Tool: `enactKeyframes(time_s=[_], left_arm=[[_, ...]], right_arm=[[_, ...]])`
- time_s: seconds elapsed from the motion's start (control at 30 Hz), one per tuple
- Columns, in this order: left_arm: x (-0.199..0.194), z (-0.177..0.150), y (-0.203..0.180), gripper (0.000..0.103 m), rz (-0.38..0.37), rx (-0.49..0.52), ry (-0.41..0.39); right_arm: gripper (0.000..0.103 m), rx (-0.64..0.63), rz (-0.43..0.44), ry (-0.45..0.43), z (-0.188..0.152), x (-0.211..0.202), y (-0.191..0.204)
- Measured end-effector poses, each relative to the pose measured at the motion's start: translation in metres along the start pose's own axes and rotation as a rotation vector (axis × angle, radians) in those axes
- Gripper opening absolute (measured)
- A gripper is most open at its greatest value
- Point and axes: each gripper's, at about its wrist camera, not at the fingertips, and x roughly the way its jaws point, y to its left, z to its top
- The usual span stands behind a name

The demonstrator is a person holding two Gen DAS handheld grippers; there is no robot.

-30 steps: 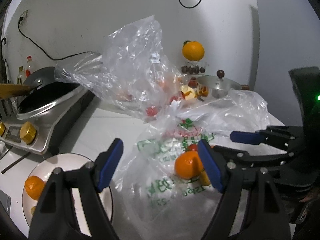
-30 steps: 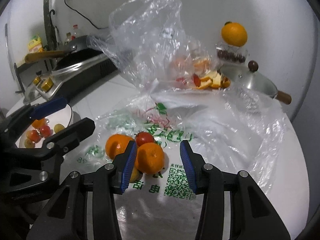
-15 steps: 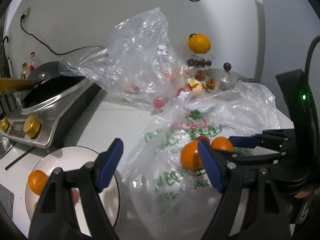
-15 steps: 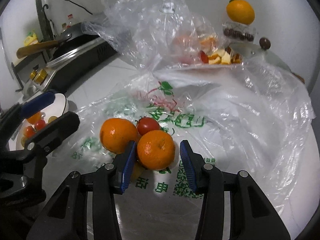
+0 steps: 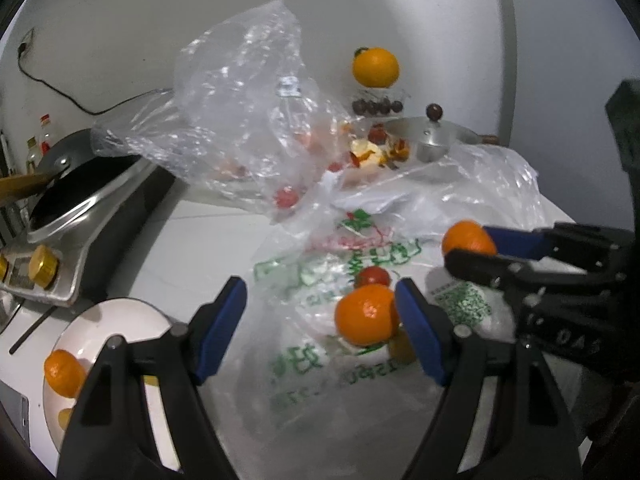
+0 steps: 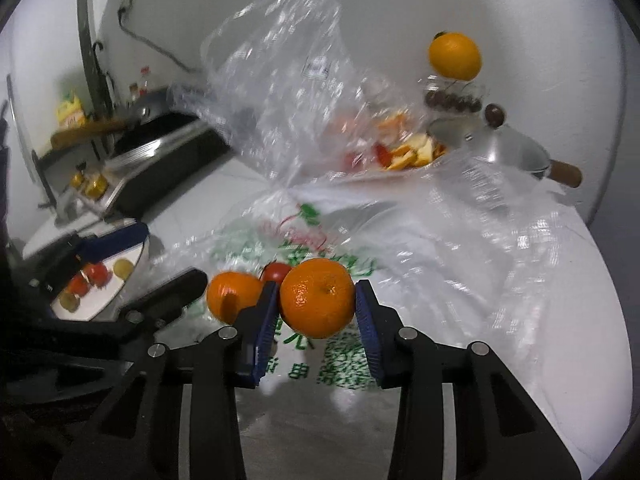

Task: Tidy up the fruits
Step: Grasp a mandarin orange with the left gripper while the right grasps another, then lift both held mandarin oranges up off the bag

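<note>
Right gripper, jaws closing, clamps a round orange mandarin above the printed plastic bag. Left gripper gapes wide, empty, near a second mandarin.

Crumpled plastic bags crowd the counter beyond the plate.

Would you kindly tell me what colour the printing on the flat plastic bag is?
Mostly green, with a little red, on the bag; clearest in the right wrist view.
</note>
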Motion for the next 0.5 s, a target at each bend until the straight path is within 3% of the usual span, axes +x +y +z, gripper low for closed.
enactKeyframes(time_s=[0.2, 0.3, 0.47, 0.5], left_arm=[[0.012, 0.002, -0.020, 0.077, -0.017, 0.050, 0.029], [0.022, 0.001, -0.027, 0.062, -0.018, 0.079, 0.060], [0.034, 0.001, -0.033, 0.061, -0.022, 0.114, 0.111], [0.038, 0.001, -0.033, 0.056, -0.034, 0.117, 0.129]], right_arm=[[0.041, 0.033, 0.000, -0.040, -0.001, -0.014, -0.019], [0.041, 0.043, 0.002, -0.049, -0.003, -0.018, -0.028], [0.041, 0.068, -0.005, -0.058, -0.006, -0.021, -0.044], [0.041, 0.072, -0.004, -0.062, -0.006, -0.022, -0.046]])
